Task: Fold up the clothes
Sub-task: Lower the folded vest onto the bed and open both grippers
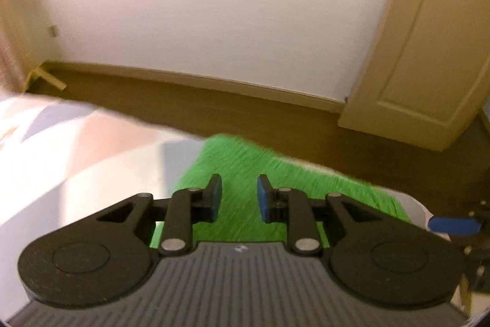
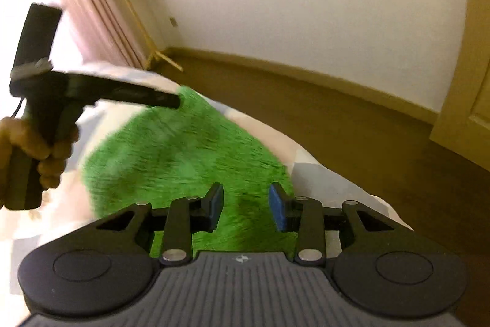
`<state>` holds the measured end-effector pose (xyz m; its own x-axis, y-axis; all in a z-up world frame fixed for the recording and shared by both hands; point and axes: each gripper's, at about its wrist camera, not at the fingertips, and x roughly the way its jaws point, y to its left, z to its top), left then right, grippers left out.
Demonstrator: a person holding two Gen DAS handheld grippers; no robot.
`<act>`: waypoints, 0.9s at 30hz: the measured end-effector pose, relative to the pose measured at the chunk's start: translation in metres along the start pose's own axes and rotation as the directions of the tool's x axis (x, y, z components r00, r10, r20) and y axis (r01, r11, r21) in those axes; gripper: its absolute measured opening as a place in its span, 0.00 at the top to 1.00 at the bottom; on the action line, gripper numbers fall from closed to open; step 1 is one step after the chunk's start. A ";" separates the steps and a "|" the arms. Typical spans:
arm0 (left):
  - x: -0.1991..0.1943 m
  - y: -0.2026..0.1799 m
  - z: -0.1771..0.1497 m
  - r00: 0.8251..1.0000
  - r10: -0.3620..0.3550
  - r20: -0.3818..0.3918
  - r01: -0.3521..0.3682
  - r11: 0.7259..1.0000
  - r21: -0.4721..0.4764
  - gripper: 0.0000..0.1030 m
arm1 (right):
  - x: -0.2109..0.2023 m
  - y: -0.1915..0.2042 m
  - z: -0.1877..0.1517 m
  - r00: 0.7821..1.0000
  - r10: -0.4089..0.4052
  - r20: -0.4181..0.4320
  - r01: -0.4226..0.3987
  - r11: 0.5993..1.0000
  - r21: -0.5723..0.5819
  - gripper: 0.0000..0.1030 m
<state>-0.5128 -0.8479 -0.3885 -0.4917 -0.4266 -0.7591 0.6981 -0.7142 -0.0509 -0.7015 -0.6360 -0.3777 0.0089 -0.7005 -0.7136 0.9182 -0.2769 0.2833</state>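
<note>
A fuzzy bright green garment (image 2: 183, 155) lies spread on a pale patterned bed cover (image 2: 324, 173). My right gripper (image 2: 246, 209) hovers over its near edge, open and empty. My left gripper (image 1: 239, 198) is open and empty above the green garment (image 1: 245, 161). In the right wrist view the left gripper (image 2: 171, 100) shows at the left, held by a hand, its tip over the garment's far edge. A blue pad of the right gripper (image 1: 453, 226) shows at the right edge of the left wrist view.
The bed cover (image 1: 76, 149) ends at an edge; beyond it is brown floor (image 1: 245, 109), a white wall and a cream door (image 1: 428, 66). A pink curtain (image 2: 88, 11) and a wooden stand (image 2: 159, 54) are at the far left corner.
</note>
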 end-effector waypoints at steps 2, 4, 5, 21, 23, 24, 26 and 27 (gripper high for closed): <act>-0.020 0.011 -0.022 0.999 0.032 -0.012 -0.032 0.999 -0.018 0.80 | -0.021 0.014 -0.011 1.000 0.009 0.015 -0.008 0.999 -0.034 0.64; -0.024 0.011 -0.043 0.998 0.051 -0.042 -0.052 0.998 -0.035 0.80 | -0.029 0.031 -0.026 1.000 0.012 0.007 -0.011 0.996 -0.094 0.64; -0.020 0.016 -0.050 0.997 0.050 -0.061 -0.053 0.997 -0.050 0.80 | -0.028 0.038 -0.034 1.000 0.002 -0.009 -0.003 0.992 -0.127 0.64; -0.077 -0.017 -0.061 0.982 0.133 -0.135 -0.148 0.983 -0.108 0.61 | 0.014 0.078 -0.053 0.974 -0.134 -0.180 0.080 0.957 -0.280 0.55; -0.113 -0.027 -0.065 0.981 0.127 -0.147 -0.148 0.979 -0.139 0.57 | -0.022 0.076 -0.045 0.982 -0.108 -0.156 0.074 0.975 -0.209 0.51; -0.130 -0.033 -0.066 0.980 0.117 -0.158 -0.143 0.976 -0.165 0.50 | -0.040 0.076 -0.043 0.984 -0.097 -0.147 0.070 0.982 -0.176 0.45; -0.165 -0.043 -0.072 0.978 0.096 -0.183 -0.137 0.964 -0.228 0.38 | -0.073 0.077 -0.039 0.988 -0.085 -0.132 0.070 0.991 -0.110 0.34; -0.183 -0.050 -0.075 0.979 0.083 -0.188 -0.130 0.959 -0.252 0.37 | -0.088 0.080 -0.040 0.989 -0.077 -0.128 0.068 0.995 -0.077 0.25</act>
<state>-0.4187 -0.6923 -0.2961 -0.3254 -0.3727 -0.8690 0.8643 -0.4900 -0.1135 -0.6128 -0.5703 -0.3176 -0.0114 -0.5872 -0.8094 0.9444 -0.2723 0.1842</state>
